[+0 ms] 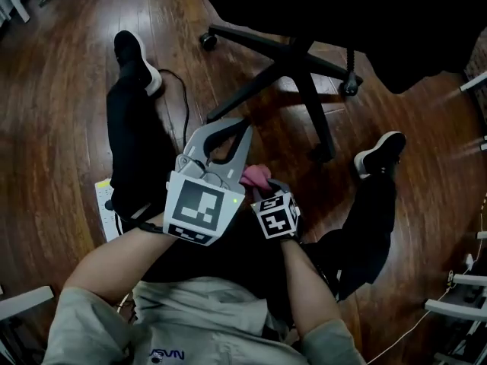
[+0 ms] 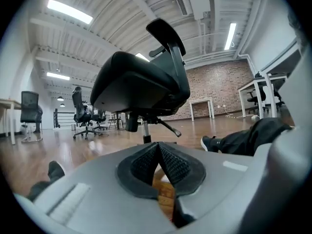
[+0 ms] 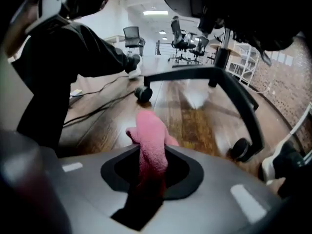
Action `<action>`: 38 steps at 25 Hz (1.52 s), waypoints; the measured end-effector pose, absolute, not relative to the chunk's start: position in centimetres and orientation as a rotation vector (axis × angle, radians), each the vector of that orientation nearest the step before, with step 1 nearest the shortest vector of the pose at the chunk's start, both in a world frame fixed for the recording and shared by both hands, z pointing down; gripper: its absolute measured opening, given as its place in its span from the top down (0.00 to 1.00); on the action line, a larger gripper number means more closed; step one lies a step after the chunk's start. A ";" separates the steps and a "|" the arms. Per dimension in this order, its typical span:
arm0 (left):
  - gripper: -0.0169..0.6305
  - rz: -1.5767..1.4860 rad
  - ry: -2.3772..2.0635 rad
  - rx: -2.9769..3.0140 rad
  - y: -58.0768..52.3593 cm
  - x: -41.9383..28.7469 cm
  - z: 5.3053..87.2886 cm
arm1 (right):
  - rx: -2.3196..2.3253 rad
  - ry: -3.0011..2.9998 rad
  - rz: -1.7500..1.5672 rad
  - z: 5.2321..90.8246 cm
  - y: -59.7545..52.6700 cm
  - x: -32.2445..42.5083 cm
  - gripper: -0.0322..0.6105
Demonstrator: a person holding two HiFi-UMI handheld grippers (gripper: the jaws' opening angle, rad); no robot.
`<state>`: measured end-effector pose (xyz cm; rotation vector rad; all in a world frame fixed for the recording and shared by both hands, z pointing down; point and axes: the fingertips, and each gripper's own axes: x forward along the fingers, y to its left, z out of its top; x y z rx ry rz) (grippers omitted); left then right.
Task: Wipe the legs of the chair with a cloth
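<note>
Dark wood floor, and I sit near the chair. Left tongs are pressed together, empty. Right tongs pinch the pink cloth, apart from the chair's legs. Risk: the cloth is bunched, so dragging it along a leg may pull it free.

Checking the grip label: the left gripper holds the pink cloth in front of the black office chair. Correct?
No. The right gripper holds the pink cloth, as the right gripper view shows; the left gripper is shut, empty. The black office chair does stand ahead.
</note>
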<state>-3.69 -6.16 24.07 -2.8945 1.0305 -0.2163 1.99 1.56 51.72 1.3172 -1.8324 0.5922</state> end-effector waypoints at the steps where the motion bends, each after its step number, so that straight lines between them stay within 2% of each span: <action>1: 0.97 -0.226 1.000 -2.877 -6.2 -4.1 23.0 | 1.327 -1.868 0.546 49.6 1.3 1.8 0.81; 8: 0.97 -0.359 0.729 -2.726 -7.8 -6.6 15.2 | 1.197 -2.014 0.160 31.7 -1.3 2.4 0.81; 14: 0.97 -0.628 0.437 -2.551 -10.1 -5.4 16.7 | 1.029 -1.899 -0.035 23.6 -2.5 6.8 0.81; 23: 0.97 -0.726 0.366 -2.638 -22.2 -2.8 27.1 | 0.938 -1.869 -0.118 34.1 -17.0 8.1 0.81; 28: 0.97 -0.666 0.364 -2.753 -25.9 -1.0 31.3 | 1.104 -1.860 -0.002 40.0 -22.8 8.4 0.81; 33: 0.97 -0.732 0.494 -2.815 -26.3 -3.3 33.8 | 0.906 -1.968 0.142 45.7 -18.6 0.6 0.81; 38: 0.97 -0.660 0.664 -2.770 -26.7 -3.6 30.6 | 0.515 -2.064 0.006 47.0 -13.7 -6.2 0.81</action>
